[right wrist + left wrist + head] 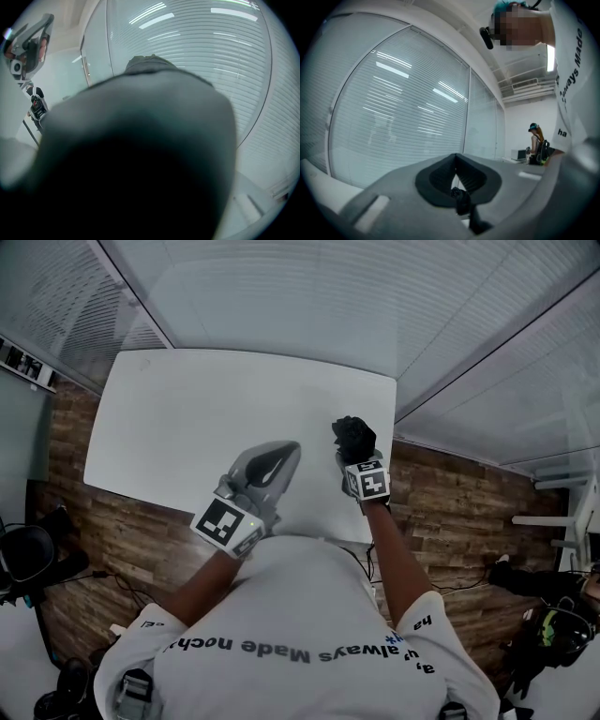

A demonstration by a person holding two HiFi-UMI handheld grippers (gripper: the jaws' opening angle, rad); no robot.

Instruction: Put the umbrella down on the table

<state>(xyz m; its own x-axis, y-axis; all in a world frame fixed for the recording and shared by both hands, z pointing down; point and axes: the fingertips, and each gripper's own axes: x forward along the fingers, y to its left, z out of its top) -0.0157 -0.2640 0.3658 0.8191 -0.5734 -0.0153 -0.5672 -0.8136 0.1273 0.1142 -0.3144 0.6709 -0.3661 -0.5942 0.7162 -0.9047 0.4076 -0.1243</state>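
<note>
A folded black umbrella (353,437) is held over the right part of the white table (187,418), with my right gripper (361,461) shut on it from the near side. In the right gripper view the umbrella's dark fabric (140,140) fills nearly the whole picture and hides the jaws. My left gripper (279,454) hovers over the table's near edge, left of the umbrella and apart from it. Its grey jaws meet at the tips (456,157), shut with nothing held.
Glass walls with blinds (309,296) run close behind the table. Wooden floor (450,512) shows on both sides. Dark bags (28,559) lie on the floor at the left, white furniture (562,512) stands at the right. A person (536,143) stands far off.
</note>
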